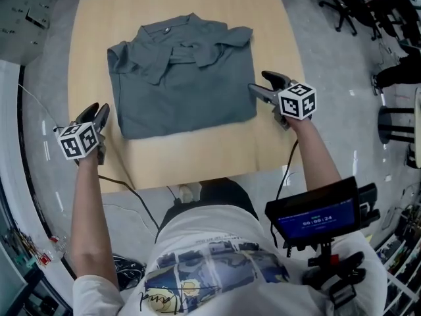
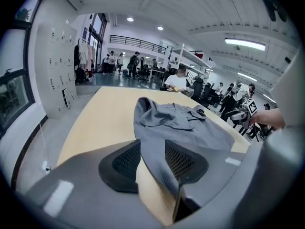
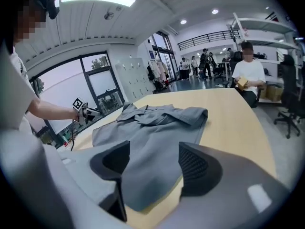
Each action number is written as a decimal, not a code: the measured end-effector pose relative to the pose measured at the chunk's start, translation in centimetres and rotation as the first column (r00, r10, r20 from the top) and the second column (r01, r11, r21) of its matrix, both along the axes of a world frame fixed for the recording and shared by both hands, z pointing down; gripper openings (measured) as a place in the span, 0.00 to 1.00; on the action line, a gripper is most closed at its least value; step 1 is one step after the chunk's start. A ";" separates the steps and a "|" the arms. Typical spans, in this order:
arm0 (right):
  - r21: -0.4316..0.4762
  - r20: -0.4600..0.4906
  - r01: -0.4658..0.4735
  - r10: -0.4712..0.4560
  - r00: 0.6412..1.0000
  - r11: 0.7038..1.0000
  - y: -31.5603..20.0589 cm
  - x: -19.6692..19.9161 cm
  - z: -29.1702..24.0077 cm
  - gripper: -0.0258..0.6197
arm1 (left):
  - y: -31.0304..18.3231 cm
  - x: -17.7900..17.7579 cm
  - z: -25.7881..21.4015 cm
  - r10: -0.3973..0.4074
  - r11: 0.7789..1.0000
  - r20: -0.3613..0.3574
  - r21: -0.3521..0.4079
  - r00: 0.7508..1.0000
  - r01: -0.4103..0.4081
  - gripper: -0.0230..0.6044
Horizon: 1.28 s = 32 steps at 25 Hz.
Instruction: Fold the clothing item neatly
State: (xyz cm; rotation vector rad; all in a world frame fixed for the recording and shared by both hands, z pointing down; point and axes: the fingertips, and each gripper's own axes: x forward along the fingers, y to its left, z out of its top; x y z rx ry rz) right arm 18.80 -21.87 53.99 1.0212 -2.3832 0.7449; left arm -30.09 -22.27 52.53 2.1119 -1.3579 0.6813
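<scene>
Partly folded, a grey shirt (image 1: 181, 84) lies in the middle of a pale wooden table (image 1: 197, 157). In the head view its collar (image 1: 172, 28) points to 12 o'clock and its hem to 6 o'clock. One sleeve (image 1: 220, 45) is turned in across the chest and ends near the shirt's 1 o'clock corner. The upper half is rumpled, while the lower half lies flat in a rough rectangle.

The left tool (image 1: 100, 114) hovers at the shirt's 8 o'clock, just beside the lower corner and over the table's edge. Its jaws are apart and grip nothing. The left gripper view shows bare table and the shirt's near corner through the gap.

The right tool (image 1: 261, 85) sits at the shirt's 3 o'clock with its tips at the edge of the cloth. Its jaws are also spread wide, with nothing pinched; whether they touch the fabric cannot be told. In the right gripper view the shirt fills the gap between the jaws, its near corner at 6 o'clock.

A small screen (image 1: 316, 217) hangs at the person's waist, at 5 o'clock in the head view. Past the table's far end, a seated person (image 3: 248, 73) in white appears at 2 o'clock in the right gripper view. Others stand well behind.
</scene>
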 end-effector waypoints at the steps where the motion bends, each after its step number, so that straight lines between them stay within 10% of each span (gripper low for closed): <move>1: 0.011 -0.006 -0.004 0.004 1.000 1.000 1.3 -0.4 -0.6 0.52 | 1.2 -0.1 -0.5 0.004 1.000 -0.010 0.017 1.000 -0.004 0.31; 5: 0.052 -0.019 -0.013 0.014 1.000 0.999 8.1 -3.1 -3.0 0.46 | 7.4 0.2 -3.3 0.064 0.995 -0.052 0.086 0.997 -0.059 0.26; 11: 0.090 -0.025 -0.007 0.009 1.000 0.996 18.9 -8.8 -5.8 0.06 | 18.7 3.4 -6.6 0.213 0.968 -0.162 0.167 0.964 -0.186 0.05; 21: 0.051 -0.032 0.090 -0.088 0.996 0.995 34.6 -16.6 -7.6 0.04 | 34.4 8.0 -7.6 0.422 0.906 -0.241 0.152 0.874 -0.395 0.05; 32: 0.115 -0.023 0.178 -0.177 0.984 0.977 42.6 -17.8 -11.9 0.04 | 41.9 13.6 -11.1 0.450 0.891 -0.238 0.180 0.861 -0.416 0.05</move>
